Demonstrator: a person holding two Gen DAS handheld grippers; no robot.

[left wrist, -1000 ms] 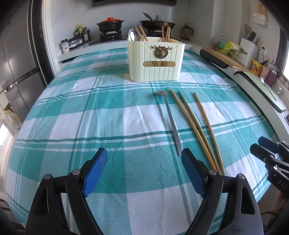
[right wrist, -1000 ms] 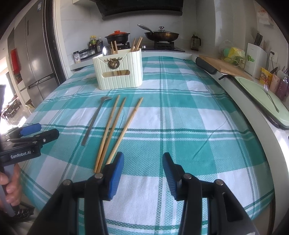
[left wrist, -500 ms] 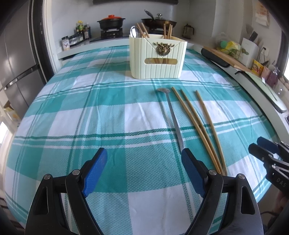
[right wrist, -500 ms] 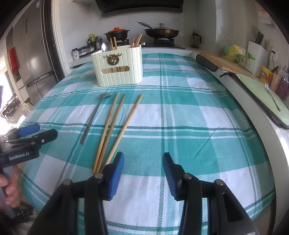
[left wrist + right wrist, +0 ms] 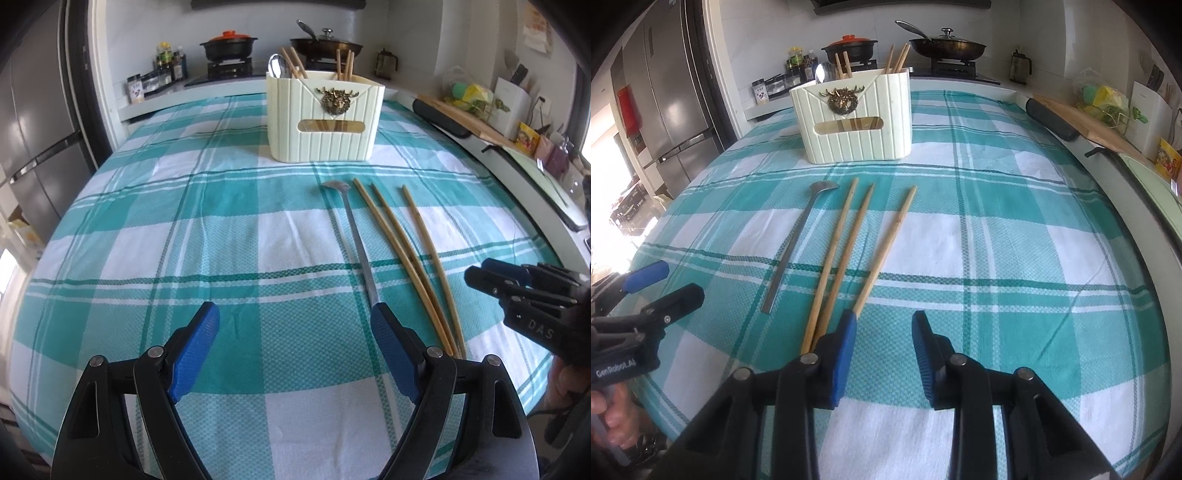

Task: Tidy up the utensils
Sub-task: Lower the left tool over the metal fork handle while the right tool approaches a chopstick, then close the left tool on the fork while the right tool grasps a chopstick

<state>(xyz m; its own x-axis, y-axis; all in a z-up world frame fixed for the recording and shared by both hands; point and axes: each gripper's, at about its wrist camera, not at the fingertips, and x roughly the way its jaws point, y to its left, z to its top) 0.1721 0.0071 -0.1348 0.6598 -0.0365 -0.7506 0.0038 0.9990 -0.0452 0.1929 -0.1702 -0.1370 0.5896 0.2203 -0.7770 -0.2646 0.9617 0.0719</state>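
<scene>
Three long bamboo chopsticks (image 5: 846,254) and a flat metal spoon (image 5: 792,243) lie side by side at frame centre; ribbed cream utensil holder (image 5: 855,122) stands upright above them.

The left gripper (image 5: 295,354) points downward with its jaws spread wide and nothing between them. The right gripper (image 5: 882,350) also tilts downward, its jaws narrower and closing, with nothing between the blue pads (image 5: 846,350). A hand (image 5: 613,417) grips the left gripper's handle.
</scene>
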